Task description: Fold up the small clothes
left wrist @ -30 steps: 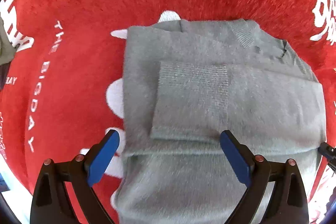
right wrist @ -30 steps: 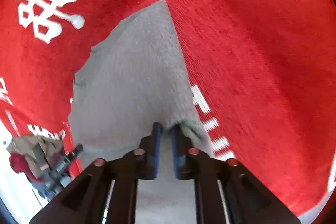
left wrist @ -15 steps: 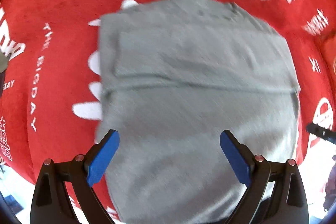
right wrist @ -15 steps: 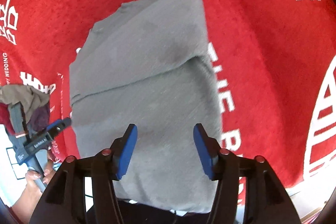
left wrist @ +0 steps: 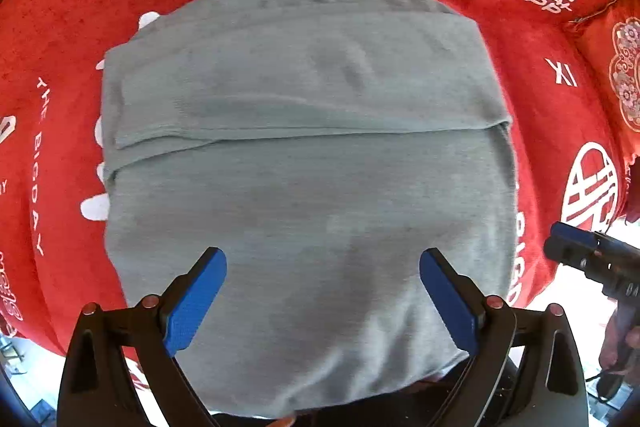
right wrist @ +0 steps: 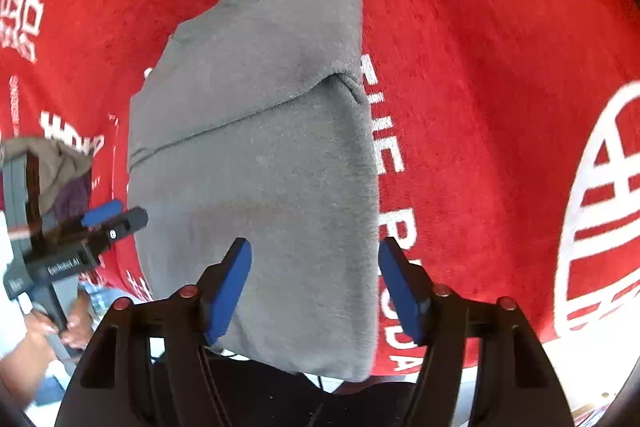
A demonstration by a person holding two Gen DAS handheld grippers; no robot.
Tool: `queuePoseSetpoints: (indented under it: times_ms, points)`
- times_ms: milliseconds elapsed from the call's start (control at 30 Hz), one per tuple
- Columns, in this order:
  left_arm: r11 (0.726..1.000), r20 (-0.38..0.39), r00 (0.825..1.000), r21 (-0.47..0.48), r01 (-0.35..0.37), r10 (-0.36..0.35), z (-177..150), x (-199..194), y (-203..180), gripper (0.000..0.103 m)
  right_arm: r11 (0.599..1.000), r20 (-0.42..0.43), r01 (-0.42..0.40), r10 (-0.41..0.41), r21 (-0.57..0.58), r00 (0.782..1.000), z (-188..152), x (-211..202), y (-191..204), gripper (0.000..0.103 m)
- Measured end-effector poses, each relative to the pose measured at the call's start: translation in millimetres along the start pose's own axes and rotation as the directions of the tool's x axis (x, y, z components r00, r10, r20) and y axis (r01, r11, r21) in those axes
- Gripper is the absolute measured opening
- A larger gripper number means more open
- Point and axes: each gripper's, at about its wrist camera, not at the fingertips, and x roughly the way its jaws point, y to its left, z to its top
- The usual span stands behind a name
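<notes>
A grey knit sweater lies folded on a red cloth, its sleeves tucked under and a fold edge running across its middle. It also shows in the right wrist view, with its near edge hanging over the front. My left gripper is open and empty above the sweater's near half. My right gripper is open and empty over the sweater's near right edge. The right gripper shows at the right of the left wrist view, and the left gripper at the left of the right wrist view.
The red cloth carries white characters and letters. A red embroidered cushion lies at the far right. A pile of brown and purple clothes sits at the left. The cloth's front edge runs just below the grippers.
My right gripper has opened and let go of the sweater. Both grippers have pulled back toward the near edge. The sleeve that showed on top is now covered by a fold.
</notes>
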Motion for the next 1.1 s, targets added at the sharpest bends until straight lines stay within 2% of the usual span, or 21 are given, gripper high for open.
queuePoseSetpoints:
  times_ms: [67, 167, 300, 500, 700, 933, 1100]
  points:
    - [1.000, -0.006, 1.000, -0.009, -0.005, 0.005, -2.1, -1.1, -9.7, 0.102, 0.999, 0.007, 0.007, -0.007, -0.052, 1.000, -2.4, -4.9, 0.9, 0.084]
    - [1.000, -0.018, 1.000, -0.020, -0.016, 0.016, -4.4, 0.6, -21.2, 0.102, 0.993, 0.007, 0.006, -0.005, -0.117, 1.000, -5.4, -8.8, 1.6, 0.088]
    - [0.999, -0.036, 0.999, -0.021, -0.034, 0.033, -8.0, 3.5, -33.8, 0.102, 0.993, -0.024, -0.019, 0.016, -0.113, 1.000, -7.4, -7.2, -3.4, 0.088]
    - [0.998, -0.040, 0.997, 0.016, -0.066, 0.067, -26.6, 1.7, -35.7, 0.102, 0.997, 0.003, -0.008, 0.009, -0.080, 1.000, -18.4, -13.0, -6.5, 0.088]
    - [0.998, -0.024, 0.998, 0.014, -0.055, 0.055, -66.1, -8.4, -0.6, 0.102, 0.999, 0.040, 0.017, -0.015, -0.051, 0.999, -46.0, -10.1, 5.9, 0.088]
    - [0.996, 0.035, 0.995, -0.012, -0.092, 0.092, -124.9, -34.4, 55.9, 0.102, 0.998, 0.041, -0.031, 0.033, -0.057, 0.999, -98.6, -0.7, 49.1, 0.088]
    - [0.997, 0.094, 0.993, -0.024, -0.072, 0.074, -156.4, -36.0, 100.6, 0.102, 0.999, 0.076, -0.044, 0.046, -0.028, 0.996, -128.4, -2.6, 39.9, 0.088]
